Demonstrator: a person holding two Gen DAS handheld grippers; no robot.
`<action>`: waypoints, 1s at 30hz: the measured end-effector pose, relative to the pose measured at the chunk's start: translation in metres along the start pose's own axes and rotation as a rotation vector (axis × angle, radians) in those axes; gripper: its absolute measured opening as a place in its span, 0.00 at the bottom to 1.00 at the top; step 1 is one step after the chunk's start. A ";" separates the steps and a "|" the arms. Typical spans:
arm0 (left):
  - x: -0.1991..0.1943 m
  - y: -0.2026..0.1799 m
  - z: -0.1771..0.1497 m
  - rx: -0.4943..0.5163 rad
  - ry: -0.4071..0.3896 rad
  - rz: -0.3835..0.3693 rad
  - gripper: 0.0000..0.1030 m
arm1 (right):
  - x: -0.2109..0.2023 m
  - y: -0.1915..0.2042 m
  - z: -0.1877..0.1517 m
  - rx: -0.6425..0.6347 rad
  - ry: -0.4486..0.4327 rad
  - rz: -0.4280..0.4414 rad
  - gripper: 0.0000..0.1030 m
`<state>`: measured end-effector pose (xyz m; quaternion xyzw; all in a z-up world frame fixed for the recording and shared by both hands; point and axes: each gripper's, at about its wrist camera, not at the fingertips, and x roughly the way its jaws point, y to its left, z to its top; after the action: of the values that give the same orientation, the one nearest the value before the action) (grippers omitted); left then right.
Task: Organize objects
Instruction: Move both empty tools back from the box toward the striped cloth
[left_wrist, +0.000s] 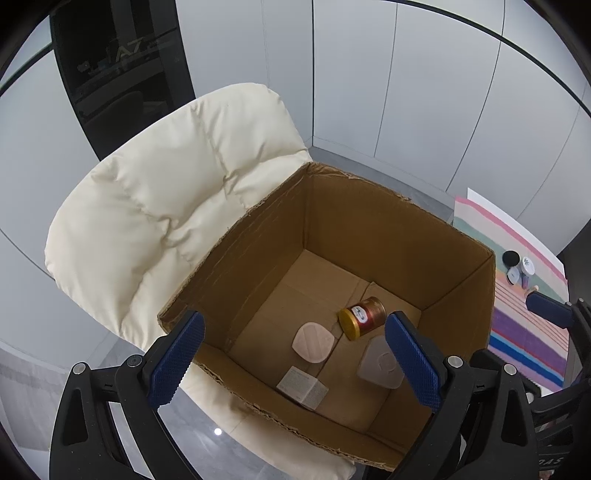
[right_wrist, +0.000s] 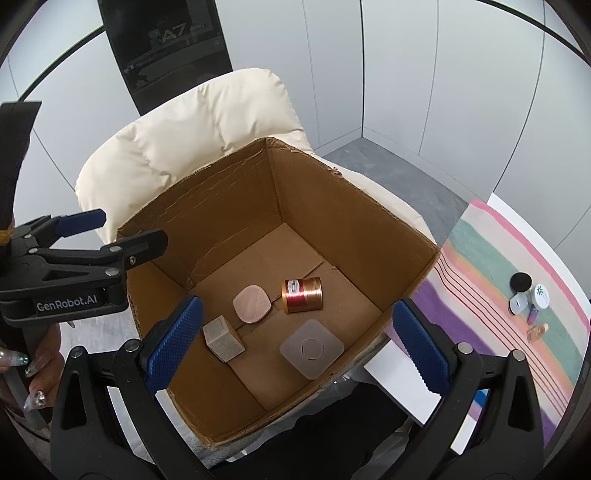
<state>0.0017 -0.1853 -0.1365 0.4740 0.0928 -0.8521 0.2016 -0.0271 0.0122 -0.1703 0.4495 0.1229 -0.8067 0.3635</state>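
An open cardboard box (left_wrist: 258, 258) (right_wrist: 332, 206) rests on a cream padded chair. On its floor lie a red and gold can (left_wrist: 362, 317) (right_wrist: 301, 295) on its side, a pink rounded compact (left_wrist: 313, 341) (right_wrist: 252, 303), a small pale carton (left_wrist: 303, 386) (right_wrist: 223, 339) and a grey rounded-square case (left_wrist: 380, 363) (right_wrist: 312, 349). My left gripper (left_wrist: 295, 362) (right_wrist: 131, 229) hovers open over the box's left rim. Above the near right side of the box, my right gripper (right_wrist: 295, 345) is open too. Neither holds anything.
The cream chair (left_wrist: 166, 192) (right_wrist: 207, 122) backs onto grey wall panels. To the right, a striped cloth (left_wrist: 524, 332) (right_wrist: 480, 266) covers a white table and carries several small jars and bottles (left_wrist: 521, 269) (right_wrist: 528, 295). A hand (right_wrist: 22, 362) grips the left gripper's handle.
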 end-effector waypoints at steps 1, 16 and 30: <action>-0.001 0.001 0.000 -0.001 -0.001 0.001 0.96 | -0.001 0.000 -0.001 0.004 -0.002 0.001 1.00; -0.033 0.002 -0.042 0.052 0.027 0.011 0.96 | -0.046 -0.006 -0.030 0.068 -0.018 -0.055 1.00; -0.084 -0.015 -0.092 0.096 -0.023 0.010 0.96 | -0.086 0.007 -0.092 0.095 0.008 -0.038 1.00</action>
<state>0.1055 -0.1181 -0.1149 0.4739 0.0471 -0.8599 0.1838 0.0644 0.0969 -0.1510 0.4671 0.0945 -0.8165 0.3259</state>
